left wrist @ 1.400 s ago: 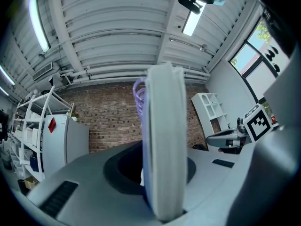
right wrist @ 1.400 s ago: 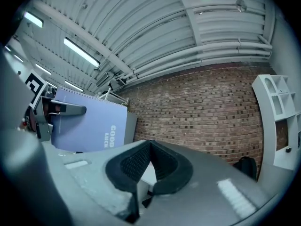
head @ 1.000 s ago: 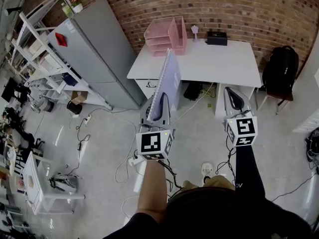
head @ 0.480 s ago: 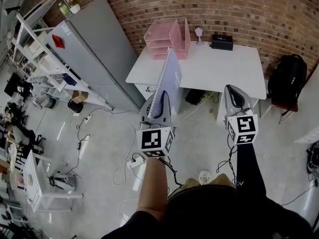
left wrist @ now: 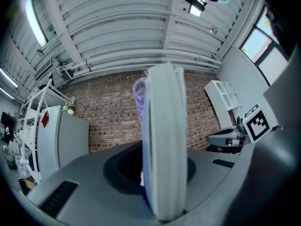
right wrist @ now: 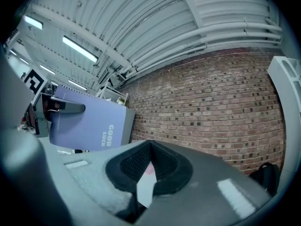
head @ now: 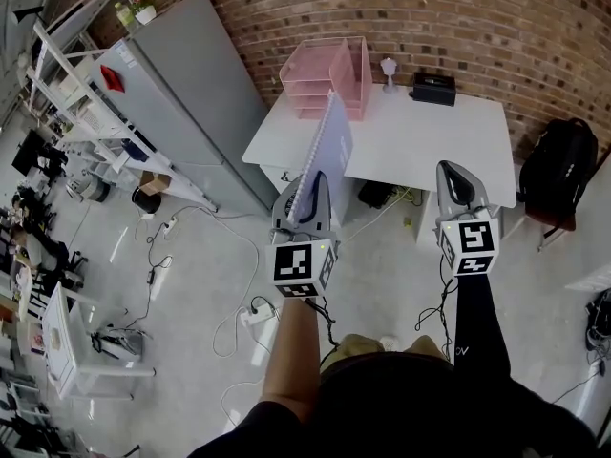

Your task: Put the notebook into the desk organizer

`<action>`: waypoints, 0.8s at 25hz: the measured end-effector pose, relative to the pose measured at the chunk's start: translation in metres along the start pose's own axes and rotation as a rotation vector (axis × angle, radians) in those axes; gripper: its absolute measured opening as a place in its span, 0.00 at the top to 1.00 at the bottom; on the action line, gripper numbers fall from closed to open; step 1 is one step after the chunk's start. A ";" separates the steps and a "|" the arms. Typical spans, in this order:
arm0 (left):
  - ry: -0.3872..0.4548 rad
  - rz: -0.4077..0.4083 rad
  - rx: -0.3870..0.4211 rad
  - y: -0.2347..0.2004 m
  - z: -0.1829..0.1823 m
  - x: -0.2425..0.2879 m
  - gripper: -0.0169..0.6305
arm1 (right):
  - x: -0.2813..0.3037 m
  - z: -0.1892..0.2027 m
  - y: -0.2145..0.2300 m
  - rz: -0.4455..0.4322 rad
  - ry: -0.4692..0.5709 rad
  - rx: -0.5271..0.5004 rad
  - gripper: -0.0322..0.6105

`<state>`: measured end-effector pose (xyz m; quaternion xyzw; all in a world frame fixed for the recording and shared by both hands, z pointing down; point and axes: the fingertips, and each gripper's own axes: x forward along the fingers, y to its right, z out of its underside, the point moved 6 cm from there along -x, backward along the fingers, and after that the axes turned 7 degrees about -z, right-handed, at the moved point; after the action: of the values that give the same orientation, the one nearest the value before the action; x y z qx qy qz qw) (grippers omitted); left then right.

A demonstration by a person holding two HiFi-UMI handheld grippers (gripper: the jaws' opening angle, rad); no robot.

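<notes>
In the head view my left gripper [head: 304, 198] is clamped on the lower edge of the notebook [head: 327, 146], which stands upright on edge above the floor, just in front of the desk [head: 430, 136] and not yet over it. The part of the notebook inside the jaws is hidden. In the left gripper view I see it edge-on: a thick white block of pages with lilac wire coils on its left side, and it blocks the middle of the brick wall [head: 496, 17]. The right gripper view shows its flat, matte lavender cover with pale print.

My right gripper [head: 456, 189] carries nothing. Its ribbed black pads are drawn together to a narrow slit, through which only a sliver of white and pink shows.

The desk organizer [head: 329, 74] sits in the upper middle of the head view, at the desk's back left corner against the wall. It is pink, see-through plastic with stacked trays, and the notebook's top corner overlaps its lower front. On the smooth white desk to its right are a small pale object [head: 389, 68], too small to identify, and a black box [head: 432, 88]. A black backpack [head: 558, 165] lies at the right edge.
</notes>
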<state>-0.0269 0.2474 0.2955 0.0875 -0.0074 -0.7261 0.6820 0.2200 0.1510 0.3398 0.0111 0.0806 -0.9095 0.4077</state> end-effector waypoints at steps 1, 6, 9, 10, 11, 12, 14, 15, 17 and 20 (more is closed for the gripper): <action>-0.001 -0.002 0.000 -0.001 0.000 0.002 0.90 | 0.002 0.001 0.001 -0.001 -0.001 0.001 0.95; -0.011 -0.013 -0.004 -0.007 0.007 0.015 0.91 | 0.015 0.004 0.002 -0.013 -0.006 -0.018 0.95; -0.012 -0.019 -0.010 -0.010 0.010 0.025 0.91 | 0.027 0.007 0.004 -0.019 -0.010 -0.020 0.95; -0.014 -0.019 -0.011 -0.011 0.013 0.029 0.91 | 0.031 0.010 0.005 -0.020 -0.014 -0.024 0.95; -0.016 -0.019 -0.011 -0.013 0.016 0.034 0.91 | 0.036 0.012 0.006 -0.021 -0.019 -0.031 0.95; -0.019 -0.019 -0.011 -0.014 0.019 0.039 0.91 | 0.042 0.015 0.007 -0.022 -0.024 -0.040 0.95; -0.026 -0.020 -0.011 -0.017 0.026 0.049 0.91 | 0.055 0.021 0.009 -0.025 -0.034 -0.052 0.95; -0.029 -0.020 -0.011 -0.019 0.029 0.055 0.91 | 0.062 0.023 0.011 -0.027 -0.037 -0.055 0.95; -0.034 -0.019 -0.011 -0.024 0.034 0.069 0.90 | 0.077 0.026 0.014 -0.030 -0.040 -0.055 0.95; -0.041 -0.014 -0.011 -0.033 0.042 0.092 0.91 | 0.103 0.032 0.018 -0.031 -0.044 -0.052 0.95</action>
<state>-0.0708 0.1543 0.3218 0.0689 -0.0168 -0.7324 0.6772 0.1662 0.0583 0.3599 -0.0210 0.0955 -0.9133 0.3953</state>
